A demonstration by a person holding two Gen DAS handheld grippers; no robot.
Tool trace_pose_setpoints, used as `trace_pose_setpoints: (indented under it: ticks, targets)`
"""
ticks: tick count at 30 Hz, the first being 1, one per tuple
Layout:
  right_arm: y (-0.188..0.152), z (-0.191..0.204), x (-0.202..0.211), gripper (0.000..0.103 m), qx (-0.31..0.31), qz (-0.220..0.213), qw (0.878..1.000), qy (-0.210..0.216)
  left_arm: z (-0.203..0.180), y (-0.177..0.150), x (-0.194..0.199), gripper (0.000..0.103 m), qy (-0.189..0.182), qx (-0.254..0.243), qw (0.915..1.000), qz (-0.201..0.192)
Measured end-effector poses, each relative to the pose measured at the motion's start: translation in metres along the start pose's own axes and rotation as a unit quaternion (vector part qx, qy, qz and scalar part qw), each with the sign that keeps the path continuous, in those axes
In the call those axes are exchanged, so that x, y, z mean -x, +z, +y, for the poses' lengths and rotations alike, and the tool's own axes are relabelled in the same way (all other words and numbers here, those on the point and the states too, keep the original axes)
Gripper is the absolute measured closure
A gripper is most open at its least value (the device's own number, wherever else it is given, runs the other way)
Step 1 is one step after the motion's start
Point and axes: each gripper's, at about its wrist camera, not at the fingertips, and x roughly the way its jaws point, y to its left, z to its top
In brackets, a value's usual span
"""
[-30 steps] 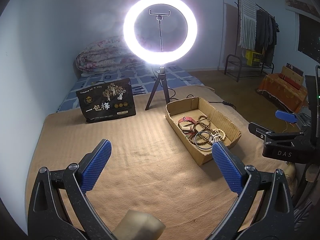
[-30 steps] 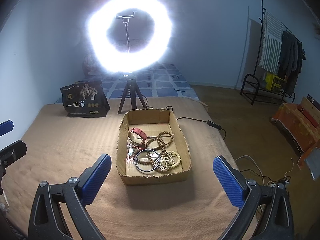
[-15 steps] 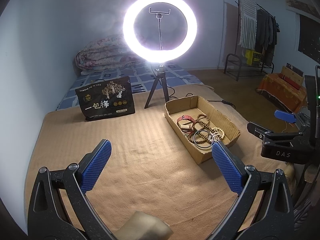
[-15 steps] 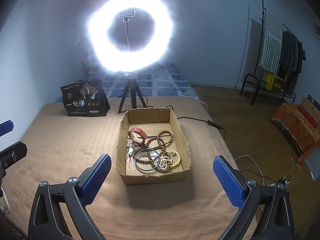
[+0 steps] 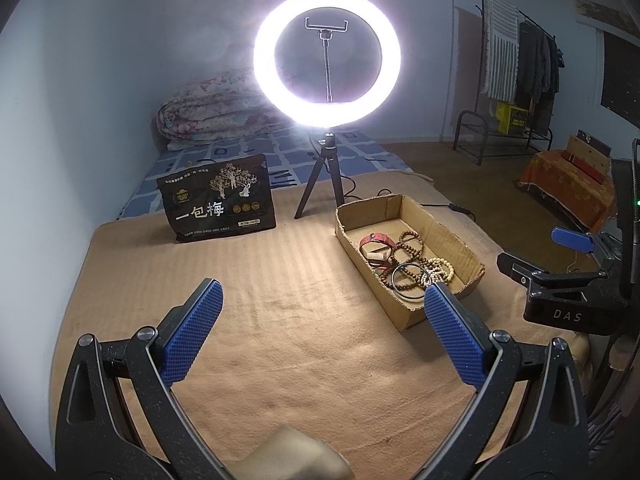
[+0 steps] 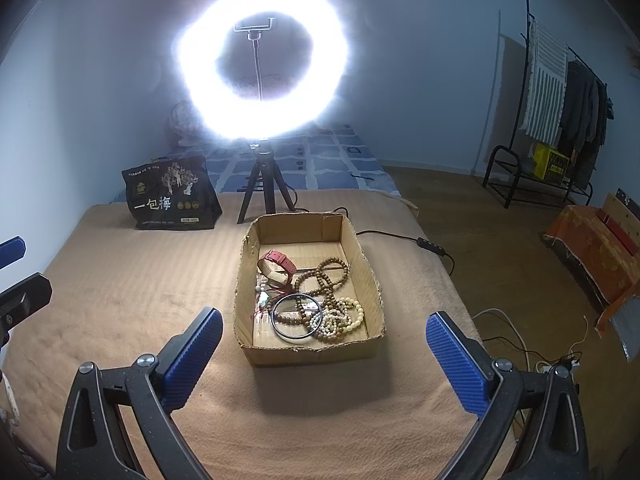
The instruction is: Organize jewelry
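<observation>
A shallow cardboard box (image 6: 364,258) sits on the tan blanket; it also shows in the left wrist view (image 5: 448,232). In it lie a red watch (image 6: 278,262), brown bead strands (image 6: 328,276), cream beads (image 6: 348,316) and a dark bangle (image 6: 297,317). My right gripper (image 6: 320,320) is open and empty, held above the box's near end. My left gripper (image 5: 320,292) is open and empty over bare blanket left of the box. The right gripper shows in the left view (image 5: 560,276).
A lit ring light on a tripod (image 6: 260,68) stands behind the box. A black snack bag (image 6: 172,196) stands at the back left. A cable with a switch (image 6: 430,244) runs off the bed's right edge. A clothes rack (image 6: 560,120) stands far right.
The left wrist view has shifted slightly; the box sits a little higher and farther in it. The right wrist view is nearly unchanged. Both grippers stay open.
</observation>
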Motion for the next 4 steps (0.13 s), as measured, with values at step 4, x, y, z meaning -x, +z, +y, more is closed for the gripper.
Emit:
trace_pose_setpoints:
  ticks: [4]
  targets:
    - [0.0004,0.0007,-0.0008,0.000,0.002,0.001,1.000,0.000,0.0007,-0.0002,0.0022,0.001,0.012,-0.003,0.9999,-0.010]
